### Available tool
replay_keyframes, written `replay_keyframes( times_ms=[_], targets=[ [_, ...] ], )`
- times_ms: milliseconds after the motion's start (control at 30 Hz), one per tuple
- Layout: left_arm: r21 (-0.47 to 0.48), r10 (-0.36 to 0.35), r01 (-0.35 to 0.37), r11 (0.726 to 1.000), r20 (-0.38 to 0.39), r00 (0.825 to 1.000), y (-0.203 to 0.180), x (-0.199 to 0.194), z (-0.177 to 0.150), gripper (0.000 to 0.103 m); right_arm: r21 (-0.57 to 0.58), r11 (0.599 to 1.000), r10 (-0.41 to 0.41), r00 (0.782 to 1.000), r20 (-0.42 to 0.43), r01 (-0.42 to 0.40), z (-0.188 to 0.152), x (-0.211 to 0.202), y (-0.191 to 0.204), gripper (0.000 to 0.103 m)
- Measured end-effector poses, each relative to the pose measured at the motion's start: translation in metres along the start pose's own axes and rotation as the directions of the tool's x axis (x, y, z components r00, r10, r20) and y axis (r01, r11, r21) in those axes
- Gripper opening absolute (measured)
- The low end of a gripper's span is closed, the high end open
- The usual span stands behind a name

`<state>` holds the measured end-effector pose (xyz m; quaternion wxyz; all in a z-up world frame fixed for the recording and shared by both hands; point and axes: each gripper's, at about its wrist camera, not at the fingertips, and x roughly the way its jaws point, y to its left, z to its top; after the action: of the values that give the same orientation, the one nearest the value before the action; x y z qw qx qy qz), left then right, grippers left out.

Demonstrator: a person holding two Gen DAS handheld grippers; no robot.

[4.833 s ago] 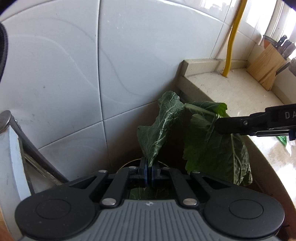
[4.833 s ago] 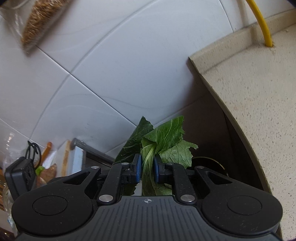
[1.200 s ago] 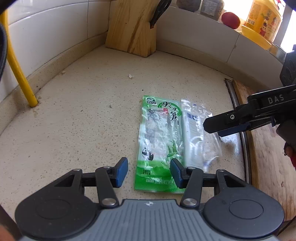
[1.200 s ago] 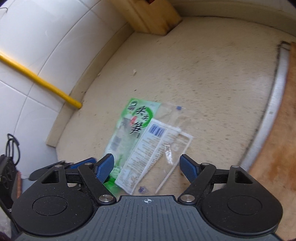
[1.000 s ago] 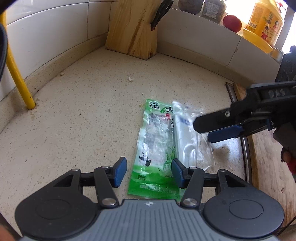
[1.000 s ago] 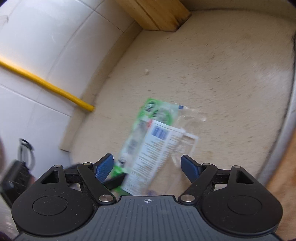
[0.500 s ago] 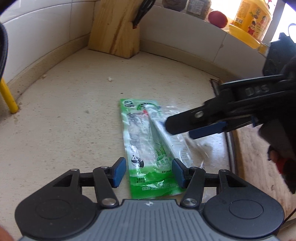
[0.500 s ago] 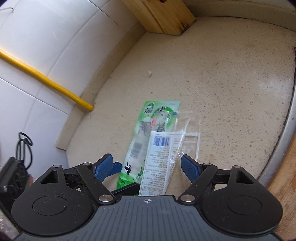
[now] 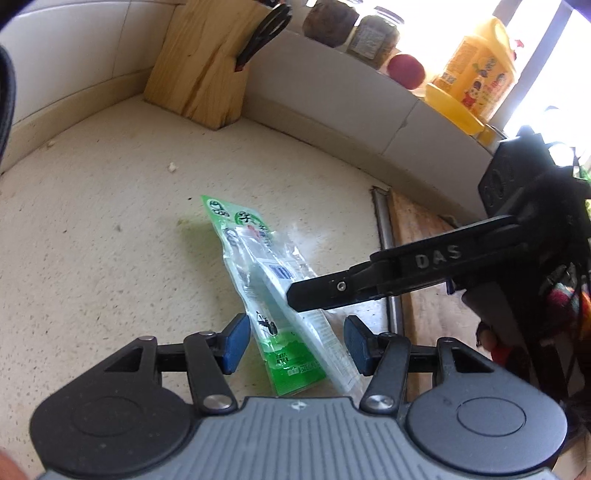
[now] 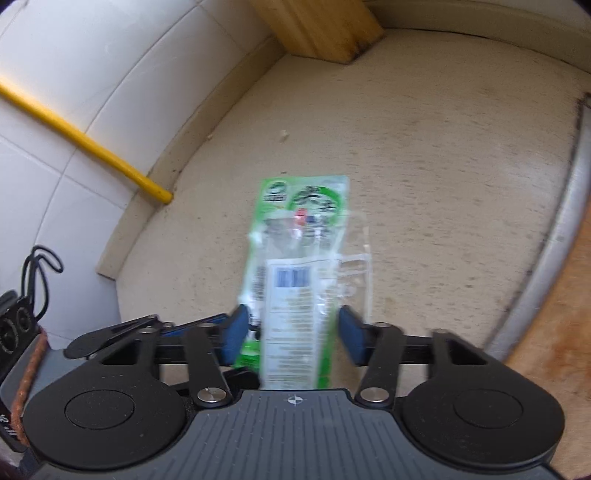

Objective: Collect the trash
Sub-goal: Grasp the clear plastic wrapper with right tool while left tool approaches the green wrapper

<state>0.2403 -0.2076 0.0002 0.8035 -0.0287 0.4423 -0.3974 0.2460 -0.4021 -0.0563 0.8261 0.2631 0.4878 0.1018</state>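
Green wrapper (image 9: 255,273): lies flat on the speckled tabletop (image 9: 92,236), partly under the clear wrapper (image 10: 295,314).
Left tool (image 9: 293,343): spread wide, straddling both wrappers' near ends, grasping nothing.
Right tool (image 10: 293,336): spread wide over the wrappers, empty.
Knife block (image 9: 199,62): holds scissors (image 9: 264,31).
Ledge: jars (image 9: 376,35), yellow jug (image 9: 476,70).

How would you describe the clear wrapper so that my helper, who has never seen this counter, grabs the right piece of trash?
Start at the wooden knife block in the corner of the speckled beige countertop. Two flat plastic packets lie together in front of it. The clear plastic wrapper lies partly over the green printed one, and carries a white label with a blue barcode.
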Motion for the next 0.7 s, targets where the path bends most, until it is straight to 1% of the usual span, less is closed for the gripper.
replay_keyframes(
  times_ms=[67, 133, 167, 200, 267, 300, 333, 367, 433, 467, 533, 600, 667, 700],
  targets=[
    [0.008, -0.008, 0.008, 1.0, -0.008, 1.0, -0.002, 0.002, 0.0, 0.052, 0.02, 1.0, -0.002, 1.0, 0.002, 0.002, 0.001, -0.003, -0.012, 0.034],
    [0.006, -0.019, 0.019, 1.0, -0.022, 1.0, -0.003, 0.006, -0.001, 0.052, -0.002, 0.999, -0.039, 0.999, 0.013, 0.039, 0.002, -0.007, -0.015, 0.033],
    [0.005, -0.028, 0.029, 1.0, -0.027, 0.999, -0.004, 0.008, -0.002, 0.052, -0.007, 0.999, -0.05, 0.999, 0.011, 0.05, 0.003, -0.009, -0.016, 0.036],
    [0.006, -0.035, 0.036, 0.999, -0.03, 0.999, -0.006, 0.01, -0.003, 0.052, 0.001, 0.999, -0.037, 0.999, 0.004, 0.037, 0.003, -0.01, -0.018, 0.039],
    [0.02, -0.049, 0.05, 0.999, -0.03, 0.998, -0.009, 0.012, -0.003, 0.053, 0.028, 1.0, 0.015, 1.0, 0.006, -0.015, 0.003, -0.011, -0.024, 0.055],
    [0.027, -0.049, 0.05, 0.998, -0.029, 0.998, -0.011, 0.013, -0.002, 0.053, 0.037, 0.998, 0.044, 0.999, 0.009, -0.045, 0.002, -0.011, -0.025, 0.06],
    [0.033, -0.049, 0.05, 0.998, -0.028, 0.998, -0.012, 0.015, -0.001, 0.054, 0.045, 0.996, 0.07, 0.997, 0.014, -0.071, 0.002, -0.011, -0.027, 0.067],
    [0.032, -0.048, 0.049, 0.998, -0.025, 0.999, -0.012, 0.014, -0.001, 0.054, 0.055, 0.995, 0.085, 0.996, 0.02, -0.086, 0.001, -0.011, -0.027, 0.07],
    [0.015, -0.052, 0.052, 0.999, -0.014, 0.999, -0.009, 0.017, 0.003, 0.054, 0.066, 0.992, 0.106, 0.994, 0.03, -0.108, 0.0, -0.01, -0.028, 0.073],
    [-0.005, -0.057, 0.057, 0.998, -0.006, 0.998, -0.005, 0.019, 0.006, 0.054, 0.079, 0.989, 0.123, 0.992, 0.038, -0.125, 0.0, -0.011, -0.031, 0.073],
    [-0.071, -0.087, 0.087, 0.994, 0.006, 0.996, 0.005, 0.022, 0.009, 0.054, 0.113, 0.98, 0.16, 0.986, 0.053, -0.165, 0.0, -0.014, -0.038, 0.073],
    [-0.15, -0.174, 0.175, 0.973, 0.018, 0.985, 0.017, 0.026, 0.013, 0.054, 0.151, 0.968, 0.19, 0.979, 0.07, -0.198, 0.002, -0.015, -0.044, 0.073],
    [-0.224, -0.259, 0.259, 0.939, 0.031, 0.965, 0.028, 0.029, 0.014, 0.054, 0.185, 0.955, 0.217, 0.972, 0.087, -0.23, 0.002, -0.018, -0.05, 0.073],
    [-0.254, -0.289, 0.288, 0.923, 0.034, 0.957, 0.034, 0.031, 0.014, 0.054, 0.202, 0.948, 0.231, 0.969, 0.094, -0.245, 0.003, -0.019, -0.053, 0.073]
  ],
)
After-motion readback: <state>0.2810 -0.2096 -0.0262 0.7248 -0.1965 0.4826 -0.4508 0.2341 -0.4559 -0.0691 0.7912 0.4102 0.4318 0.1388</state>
